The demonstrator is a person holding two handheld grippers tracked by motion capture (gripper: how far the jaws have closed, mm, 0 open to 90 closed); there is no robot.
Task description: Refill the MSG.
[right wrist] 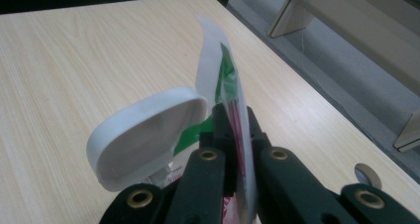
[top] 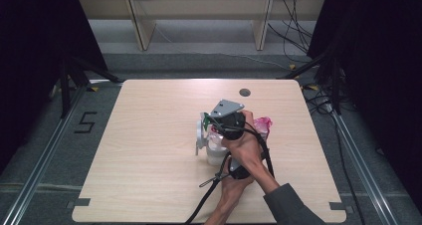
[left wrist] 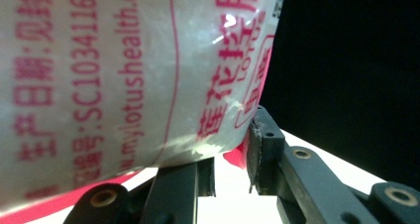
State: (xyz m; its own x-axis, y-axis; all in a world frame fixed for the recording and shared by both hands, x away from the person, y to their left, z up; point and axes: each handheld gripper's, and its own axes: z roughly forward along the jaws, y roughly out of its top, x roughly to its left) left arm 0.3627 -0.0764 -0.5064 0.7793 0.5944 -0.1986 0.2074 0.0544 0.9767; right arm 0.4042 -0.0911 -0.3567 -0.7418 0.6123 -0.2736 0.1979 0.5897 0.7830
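Black right gripper [right wrist: 233, 149] tilts forward, pinching packet [right wrist: 225, 85].

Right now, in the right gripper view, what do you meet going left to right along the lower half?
White hinged lid → green-and-white bag edge pinched in the right gripper → round grommet in the table.

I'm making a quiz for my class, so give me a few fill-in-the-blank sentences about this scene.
1. The right tongs are shut on the top edge of a plastic ____.
2. The white container's hinged lid stands ____.
3. The printing on the salt bag is ____ in colour.
4. The table is made of light ____.

Missing words: bag; open; red; wood
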